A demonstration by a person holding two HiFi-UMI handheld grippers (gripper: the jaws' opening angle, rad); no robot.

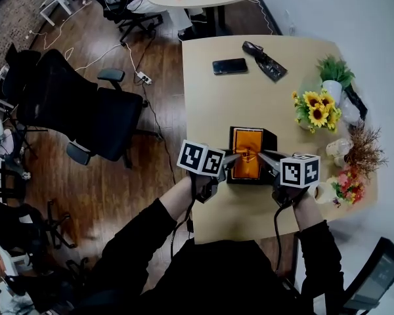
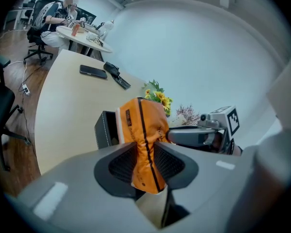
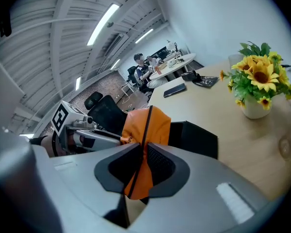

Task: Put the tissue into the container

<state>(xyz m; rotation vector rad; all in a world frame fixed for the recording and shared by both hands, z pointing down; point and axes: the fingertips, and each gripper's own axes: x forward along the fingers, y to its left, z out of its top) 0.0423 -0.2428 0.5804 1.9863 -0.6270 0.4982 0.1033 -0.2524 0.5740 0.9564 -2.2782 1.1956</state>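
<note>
An orange tissue pack [image 1: 247, 153] hangs over a black open box [image 1: 270, 140] near the table's front edge. My left gripper [image 1: 237, 157] is shut on the pack's left end, and my right gripper [image 1: 260, 155] is shut on its right end. In the left gripper view the orange tissue pack [image 2: 144, 137] is pinched between the jaws, with the black box [image 2: 105, 128] just behind it. The right gripper view has the same pack [image 3: 144, 144] squeezed in the jaws, and the black box [image 3: 196, 138] sits beyond it.
A phone [image 1: 230, 65] and a black remote-like object [image 1: 264, 60] lie at the table's far end. Sunflowers in a white pot [image 1: 316, 109], dried flowers [image 1: 363, 151] and a small cup [image 1: 326, 191] line the right edge. Black office chairs [image 1: 79, 110] stand to the left.
</note>
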